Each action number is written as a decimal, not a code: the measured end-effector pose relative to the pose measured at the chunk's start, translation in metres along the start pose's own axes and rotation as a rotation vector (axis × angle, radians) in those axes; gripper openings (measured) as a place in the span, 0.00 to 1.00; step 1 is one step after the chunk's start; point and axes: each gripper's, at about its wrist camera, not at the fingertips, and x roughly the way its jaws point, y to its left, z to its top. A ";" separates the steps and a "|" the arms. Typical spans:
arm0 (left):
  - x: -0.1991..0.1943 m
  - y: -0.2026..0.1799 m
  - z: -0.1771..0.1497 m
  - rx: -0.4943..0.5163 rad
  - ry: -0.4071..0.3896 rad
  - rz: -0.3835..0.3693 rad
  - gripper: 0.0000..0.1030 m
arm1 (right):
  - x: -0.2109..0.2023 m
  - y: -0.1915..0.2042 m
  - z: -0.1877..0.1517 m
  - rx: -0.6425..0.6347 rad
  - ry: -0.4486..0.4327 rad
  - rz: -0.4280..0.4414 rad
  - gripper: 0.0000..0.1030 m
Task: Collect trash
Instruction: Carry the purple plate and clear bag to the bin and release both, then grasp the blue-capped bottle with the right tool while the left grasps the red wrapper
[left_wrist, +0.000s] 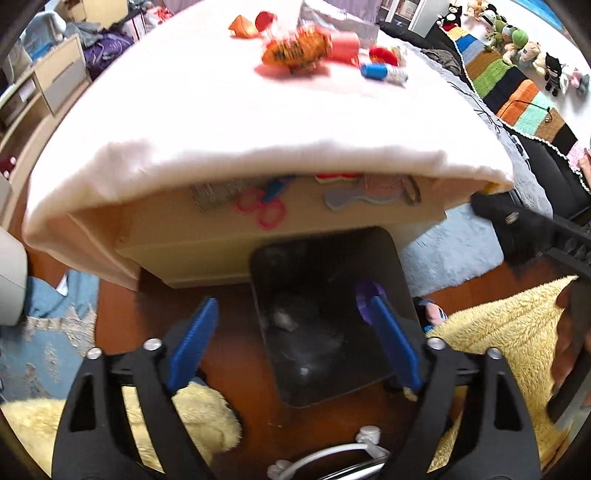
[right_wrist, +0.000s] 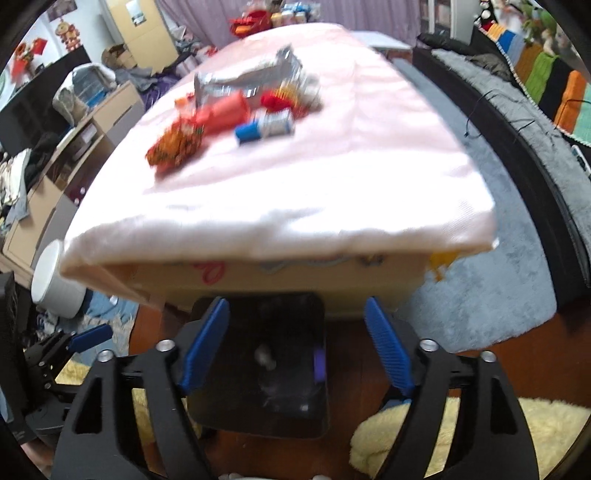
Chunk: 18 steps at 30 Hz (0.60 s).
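A black bin (left_wrist: 332, 258) stands on the floor against the low table's front. My left gripper (left_wrist: 291, 306) hangs open over it with nothing pressed between the blue pads. A purple scrap (left_wrist: 365, 297) shows by its right fingertip, and a white crumpled piece (left_wrist: 282, 319) lies inside. My right gripper (right_wrist: 295, 306) is open too, above the same bin (right_wrist: 258, 406), where the purple scrap (right_wrist: 318, 365) lies at the right wall. On the table's cloth (right_wrist: 332, 177) lie an orange wrapper (right_wrist: 175, 146), a pink box (right_wrist: 225, 110), a blue-white tube (right_wrist: 264, 127) and a silver bag (right_wrist: 247, 79).
Yellow fluffy rugs (left_wrist: 509, 332) lie on the wooden floor either side of the bin, with a blue-grey rug (right_wrist: 480, 306) to the right. A white round container (right_wrist: 55, 284) stands left of the table. Drawers (left_wrist: 55, 81) are at far left, and a bed with plush toys (left_wrist: 517, 40) at right.
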 end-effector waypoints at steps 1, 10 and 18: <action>-0.005 0.001 0.003 0.002 -0.011 0.006 0.86 | -0.007 -0.002 0.005 0.003 -0.021 -0.001 0.84; -0.044 0.014 0.054 0.008 -0.131 0.055 0.92 | -0.017 -0.003 0.059 -0.032 -0.121 -0.026 0.90; -0.046 0.038 0.115 -0.020 -0.175 0.086 0.92 | 0.017 0.014 0.093 -0.081 -0.132 -0.042 0.88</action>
